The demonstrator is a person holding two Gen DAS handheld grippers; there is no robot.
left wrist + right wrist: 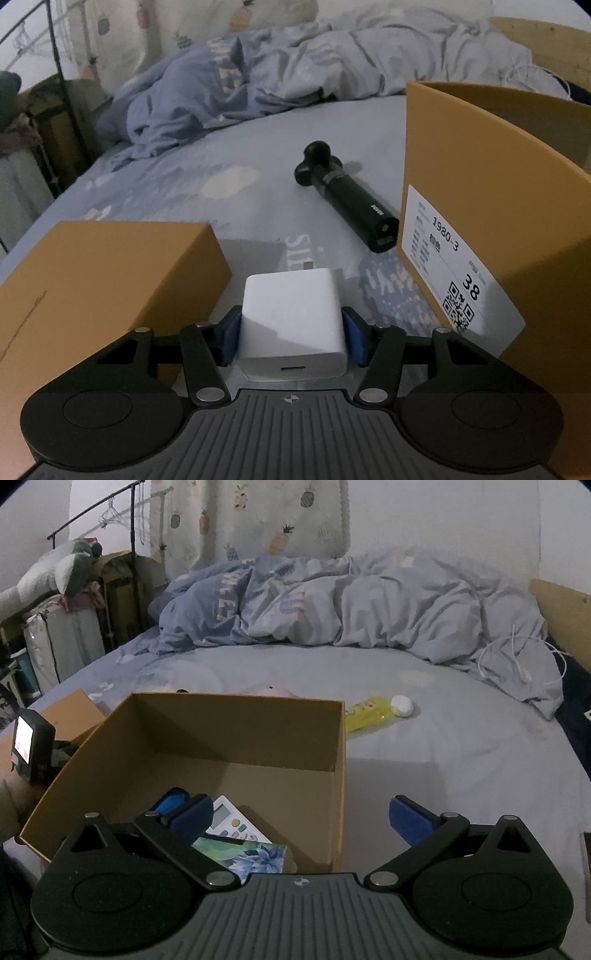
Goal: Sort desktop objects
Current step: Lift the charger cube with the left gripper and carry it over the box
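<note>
My left gripper (291, 338) is shut on a white charger block (291, 325), its blue pads pressed on both sides. The block is between the box lid (103, 288) on the left and the open brown box (491, 206) on the right. A black handheld device (347, 201) lies on the bed ahead. My right gripper (301, 818) is open and empty over the near right corner of the brown box (236, 757). Inside the box lie a white remote (236, 823) and a floral packet (243, 856). A yellow bottle (369, 710) with a white cap lies beyond the box.
A rumpled blue duvet (332, 605) covers the far side of the bed. A white cable (517, 661) lies at the right. A pink object (273, 691) peeks behind the box. A lit screen device (29, 746) sits at the left. A clothes rack (110, 554) stands beside the bed.
</note>
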